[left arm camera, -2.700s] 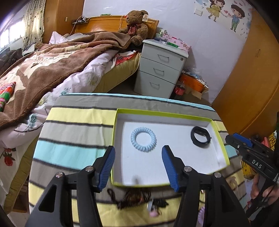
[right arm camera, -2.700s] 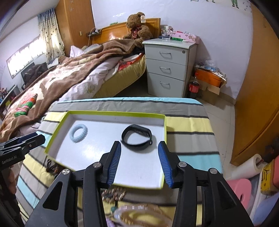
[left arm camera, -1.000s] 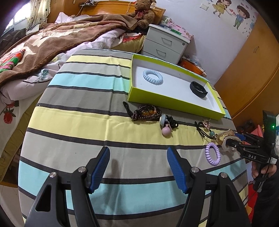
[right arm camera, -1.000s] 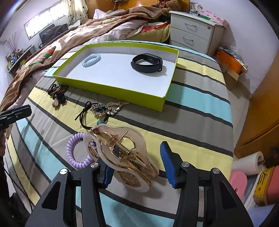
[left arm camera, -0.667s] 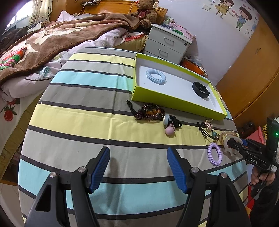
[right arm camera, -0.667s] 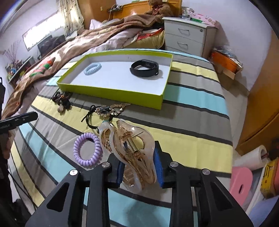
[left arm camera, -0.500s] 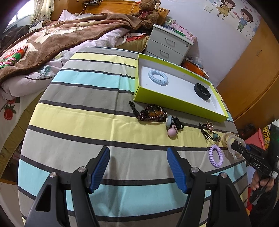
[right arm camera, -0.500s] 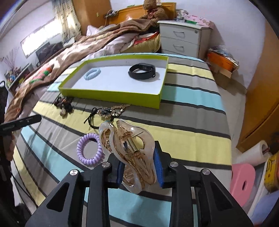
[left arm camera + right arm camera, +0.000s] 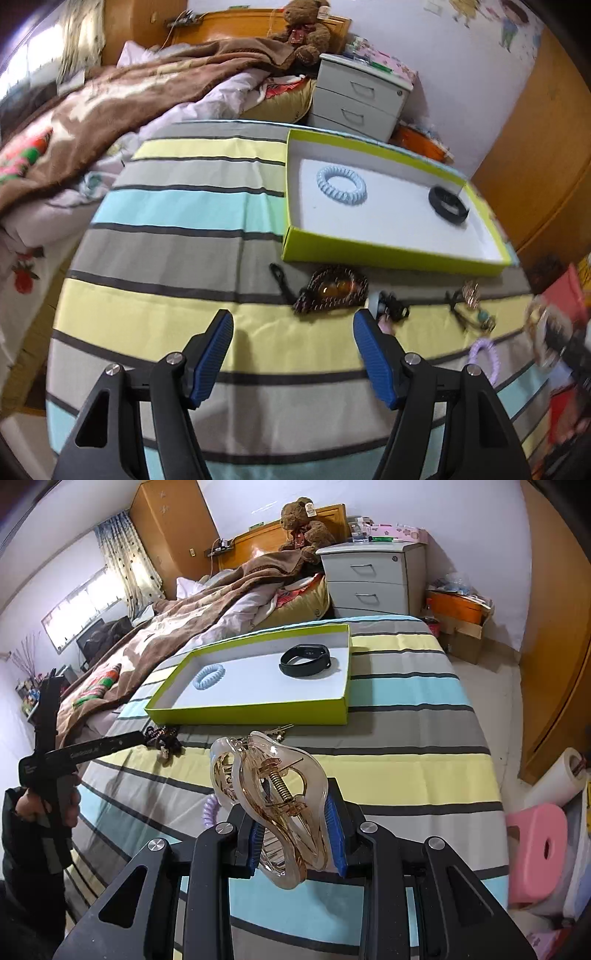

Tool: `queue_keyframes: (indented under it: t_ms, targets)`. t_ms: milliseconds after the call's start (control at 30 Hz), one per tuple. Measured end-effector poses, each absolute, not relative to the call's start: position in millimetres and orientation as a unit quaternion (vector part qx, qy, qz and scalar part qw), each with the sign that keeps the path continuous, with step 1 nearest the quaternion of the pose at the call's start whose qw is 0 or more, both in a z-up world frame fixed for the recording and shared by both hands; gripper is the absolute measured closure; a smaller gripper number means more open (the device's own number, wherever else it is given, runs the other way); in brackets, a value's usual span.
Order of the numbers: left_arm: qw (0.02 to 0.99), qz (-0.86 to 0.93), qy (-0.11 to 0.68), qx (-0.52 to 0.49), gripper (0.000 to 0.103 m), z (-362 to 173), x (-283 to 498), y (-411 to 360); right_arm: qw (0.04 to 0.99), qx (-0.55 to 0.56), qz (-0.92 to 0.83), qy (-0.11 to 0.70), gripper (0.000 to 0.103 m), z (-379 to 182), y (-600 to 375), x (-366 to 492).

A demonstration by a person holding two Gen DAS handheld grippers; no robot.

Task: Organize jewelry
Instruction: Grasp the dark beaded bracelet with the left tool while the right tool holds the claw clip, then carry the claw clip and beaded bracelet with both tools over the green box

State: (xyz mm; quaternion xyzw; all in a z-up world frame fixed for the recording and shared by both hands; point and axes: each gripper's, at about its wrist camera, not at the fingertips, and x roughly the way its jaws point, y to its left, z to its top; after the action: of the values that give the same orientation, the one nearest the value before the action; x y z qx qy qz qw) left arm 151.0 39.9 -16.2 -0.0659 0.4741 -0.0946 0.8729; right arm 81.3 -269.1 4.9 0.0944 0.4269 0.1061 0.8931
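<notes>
My right gripper (image 9: 297,834) is shut on a clear gold hair claw clip (image 9: 271,794) and holds it above the striped tablecloth. The green box (image 9: 251,714) lies ahead with a light blue coil hair tie (image 9: 209,674) and a black wristband (image 9: 306,659) inside. My left gripper (image 9: 291,354) is open and empty above the cloth, short of a brown bead bracelet (image 9: 332,290). A beaded hair tie (image 9: 388,308), a gold necklace (image 9: 471,295) and a purple coil tie (image 9: 484,352) lie on the cloth to its right. The box also shows in the left wrist view (image 9: 391,254).
A bed with a brown blanket (image 9: 110,99) lies left of the table. A grey nightstand (image 9: 373,579) stands behind it. A pink stool (image 9: 535,853) and a paper roll (image 9: 554,775) sit on the floor to the right. A wooden wardrobe (image 9: 535,147) is at the right.
My right gripper closed on the claw clip and lifted it off the cloth, tilting up toward the box. My left gripper moved forward toward the bead bracelet and stayed open.
</notes>
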Motion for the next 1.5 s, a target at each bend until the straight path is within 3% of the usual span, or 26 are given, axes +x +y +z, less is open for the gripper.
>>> queue_keyframes:
  t_ms: [600, 833, 967, 1500]
  targets:
    - [0.872, -0.081, 0.483, 0.024, 0.057, -27.3, 168.5, 4.6, 0.896, 0.101, 0.115, 0.417, 0.072, 4.4, -266.2, 91.6]
    - [0.868, -0.101, 0.485, 0.014, 0.080, -25.9, 171.4, 0.0, 0.895, 0.105, 0.115, 0.419, 0.072, 2.4, -267.8, 91.9]
    - [0.869, -0.110, 0.482, 0.005, 0.088, -23.6, 167.9, -0.7, 0.895, 0.107, 0.114, 0.418, 0.072, 2.2, -267.7, 91.6]
    - [0.885, -0.116, 0.449, -0.035, 0.089, 7.4, 151.5, 13.1, 0.902, 0.113, 0.107, 0.402, 0.072, 12.7, -267.4, 80.5]
